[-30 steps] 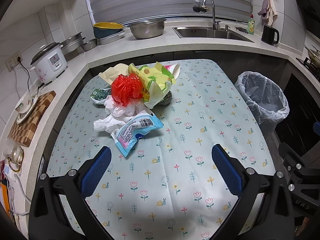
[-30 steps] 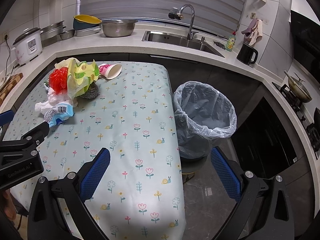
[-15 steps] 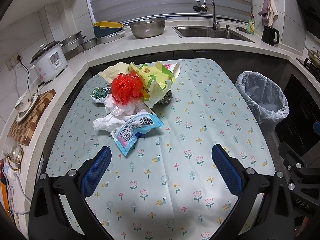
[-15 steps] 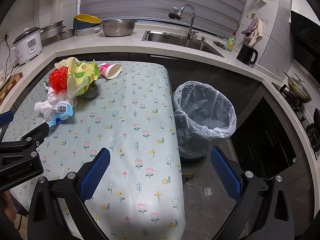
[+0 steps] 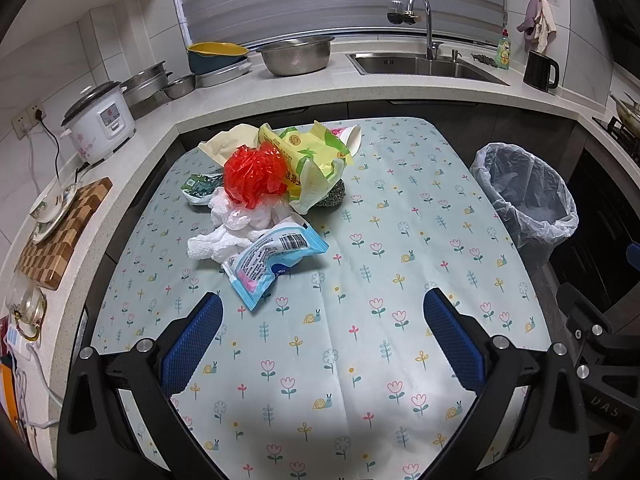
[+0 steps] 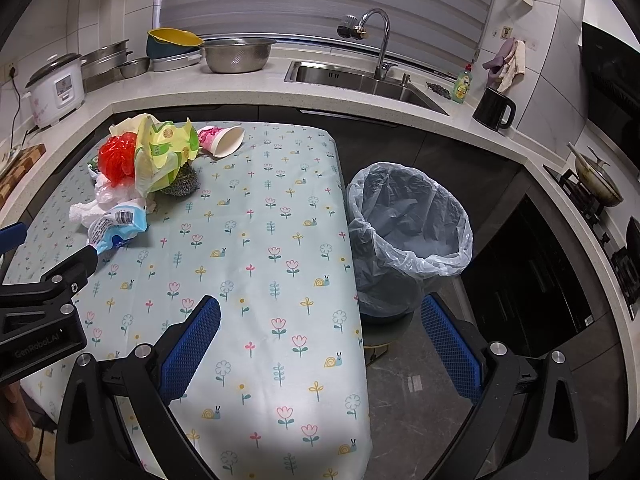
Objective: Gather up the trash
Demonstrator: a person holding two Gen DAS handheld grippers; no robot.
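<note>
A heap of trash lies on the flowered table (image 5: 400, 208): a blue wrapper (image 5: 276, 258) nearest me, white crumpled plastic (image 5: 224, 236), a red bag (image 5: 254, 178), a yellow-green bag (image 5: 312, 160), a dark scourer (image 5: 330, 196) and a green packet (image 5: 198, 186). A paper cup (image 6: 222, 140) lies on its side behind the heap. The lined bin (image 5: 528, 200) stands right of the table, also in the right wrist view (image 6: 408, 224). My left gripper (image 5: 322, 336) is open and empty, short of the blue wrapper. My right gripper (image 6: 320, 340) is open and empty over the table's right edge.
A counter wraps around behind with a rice cooker (image 5: 100, 120), steel bowl (image 5: 296, 56), sink (image 5: 420, 64), black kettle (image 5: 540, 70) and a wooden board (image 5: 60, 232). The stove (image 6: 596, 184) is at the far right. Dark floor lies right of the table.
The left gripper has edged slightly toward the trash heap. The right gripper has barely moved. Both stay open.
</note>
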